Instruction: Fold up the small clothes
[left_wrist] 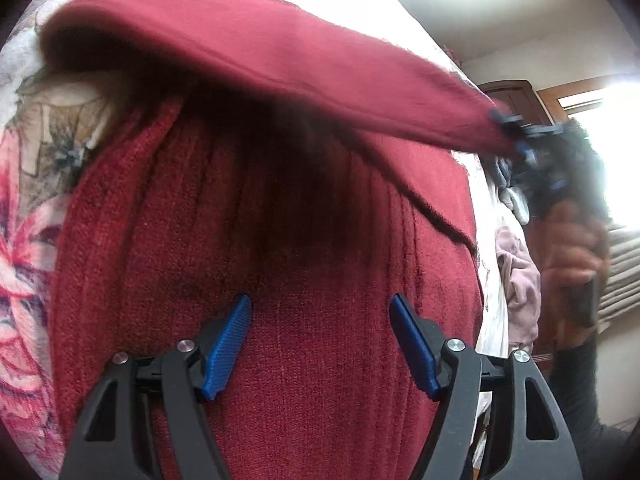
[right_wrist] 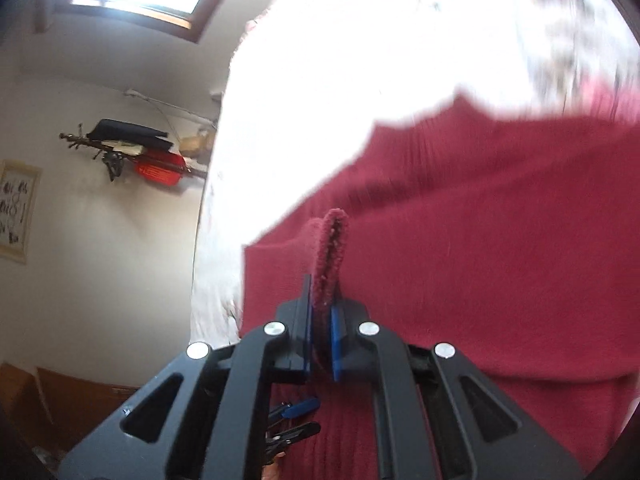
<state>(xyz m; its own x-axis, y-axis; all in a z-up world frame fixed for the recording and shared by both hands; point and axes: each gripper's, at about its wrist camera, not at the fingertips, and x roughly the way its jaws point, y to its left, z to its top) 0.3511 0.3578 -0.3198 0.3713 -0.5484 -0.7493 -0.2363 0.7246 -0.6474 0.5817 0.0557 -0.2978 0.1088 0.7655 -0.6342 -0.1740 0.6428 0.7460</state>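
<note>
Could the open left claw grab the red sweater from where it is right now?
Probably yes. The left claw hangs open right over the red sweater, nothing between them. The right claw already pinches one edge, lifting it clear.

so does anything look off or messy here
Nothing stands out. The right hand-held gripper pinches an edge of the red sweater, lifting it over, while the left hand-held gripper is open above the cloth. No tears or spills visible.

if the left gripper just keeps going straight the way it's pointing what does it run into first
Most likely the red knit garment. The left gripper is open and the ribbed fabric fills the view right between its blue pads. Depth is hard to judge, but nothing else shows in that line.
</note>
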